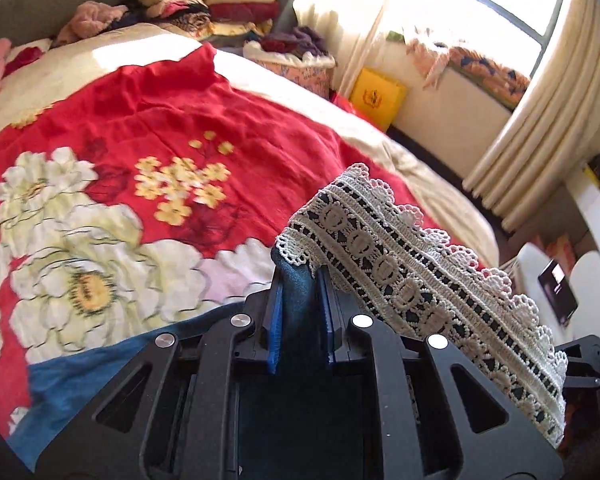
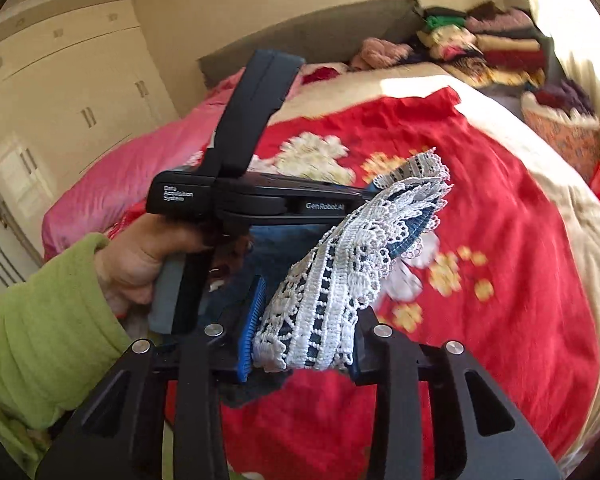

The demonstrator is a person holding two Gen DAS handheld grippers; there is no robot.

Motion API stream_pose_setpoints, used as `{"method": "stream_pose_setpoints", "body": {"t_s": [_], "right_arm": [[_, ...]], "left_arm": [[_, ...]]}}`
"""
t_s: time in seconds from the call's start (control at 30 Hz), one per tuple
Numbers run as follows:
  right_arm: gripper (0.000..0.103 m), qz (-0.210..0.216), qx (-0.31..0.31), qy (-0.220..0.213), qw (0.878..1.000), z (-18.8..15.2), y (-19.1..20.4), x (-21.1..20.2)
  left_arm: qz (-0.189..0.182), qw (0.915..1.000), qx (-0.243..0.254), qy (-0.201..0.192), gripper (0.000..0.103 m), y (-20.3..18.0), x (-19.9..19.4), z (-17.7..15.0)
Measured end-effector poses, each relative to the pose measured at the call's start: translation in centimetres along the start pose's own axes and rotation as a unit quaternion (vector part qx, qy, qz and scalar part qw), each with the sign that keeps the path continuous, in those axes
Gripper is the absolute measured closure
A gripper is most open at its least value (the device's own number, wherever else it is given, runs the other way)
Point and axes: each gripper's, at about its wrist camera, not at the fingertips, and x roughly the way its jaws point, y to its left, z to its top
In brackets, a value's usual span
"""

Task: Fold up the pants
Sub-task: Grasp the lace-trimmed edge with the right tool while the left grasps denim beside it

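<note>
The pants are dark blue cloth with a wide white lace hem point(image 1: 420, 280). My left gripper point(image 1: 300, 276) is shut on the blue cloth just below the lace and holds it above the bed. My right gripper point(image 2: 304, 320) is shut on the lace hem point(image 2: 332, 280) as well. In the right wrist view the left gripper point(image 2: 372, 194) reaches in from the left at the same hem, held by a hand in a green sleeve. More blue cloth point(image 1: 64, 384) hangs at the lower left.
A red sheet with white and yellow flowers point(image 1: 160, 152) covers the bed. Folded clothes point(image 1: 228, 4) are stacked at the headboard. A basket of clothes point(image 1: 300, 64) and a yellow box point(image 1: 376, 96) stand beside the bed. Curtains point(image 1: 540, 140) and a window are at right.
</note>
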Motion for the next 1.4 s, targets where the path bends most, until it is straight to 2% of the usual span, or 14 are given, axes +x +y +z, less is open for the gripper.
{"method": "stream_pose_setpoints", "body": {"t_s": [0.07,0.27,0.43,0.5,0.6,0.77,0.8,0.83,0.87,0.93,1.03,1.13,1.33,1.4], "right_arm": [[0.071,0.012,-0.021,0.000,1.000,0.8,1.9,0.6],[0.071,0.032,-0.099,0.036,0.994,1.8,7.5,5.0],[0.071,0.036,-0.155,0.084,0.984,0.6,12.1,9.9],[0.084,0.046,-0.177,0.108,0.977,-0.4,14.1,11.7],[0.085,0.049,-0.207,0.134,0.968,-1.8,16.7,13.4],[0.082,0.055,-0.217,0.145,0.964,-2.6,17.8,12.4],[0.080,0.050,-0.214,0.138,0.966,-2.5,17.6,11.8],[0.071,0.041,-0.210,0.128,0.969,-2.4,17.1,11.1],[0.064,0.021,-0.206,0.116,0.971,-2.3,16.5,10.5],[0.060,-0.001,-0.208,0.105,0.972,-2.2,16.1,10.0],[0.057,-0.004,-0.217,0.116,0.969,-2.7,16.2,10.3],[0.055,-0.009,-0.238,0.127,0.963,-3.3,16.9,11.5],[0.055,-0.044,-0.265,0.162,0.949,-4.9,17.2,14.6],[0.064,-0.035,-0.249,0.163,0.954,-4.7,16.7,14.9]], "left_arm": [[0.001,0.9997,-0.018,-0.018,0.093,1.7,-2.1,-0.1],[0.040,0.9936,-0.089,-0.058,0.078,8.2,-7.8,-2.5],[0.067,0.9713,-0.201,-0.107,0.077,15.1,-14.4,-6.5],[0.071,0.9633,-0.226,-0.126,0.077,16.4,-16.4,-7.9],[0.061,0.9566,-0.248,-0.141,0.071,17.0,-18.0,-9.7],[0.021,0.9612,-0.239,-0.135,0.059,15.4,-17.0,-9.9],[0.006,0.9616,-0.241,-0.131,0.056,15.2,-16.4,-9.7],[0.001,0.9621,-0.242,-0.125,0.055,15.0,-15.9,-9.5],[0.001,0.9627,-0.243,-0.120,0.054,15.1,-15.3,-9.6],[0.003,0.9643,-0.245,-0.100,0.053,15.1,-13.7,-8.9],[0.010,0.9736,-0.218,-0.066,0.050,14.4,-11.6,-7.0],[0.023,0.9830,-0.179,-0.033,0.044,13.6,-9.9,-5.8],[0.007,0.9817,-0.190,-0.016,0.044,14.6,-7.4,-7.9],[0.009,0.9821,-0.187,-0.019,0.045,14.6,-7.3,-7.9]]}}
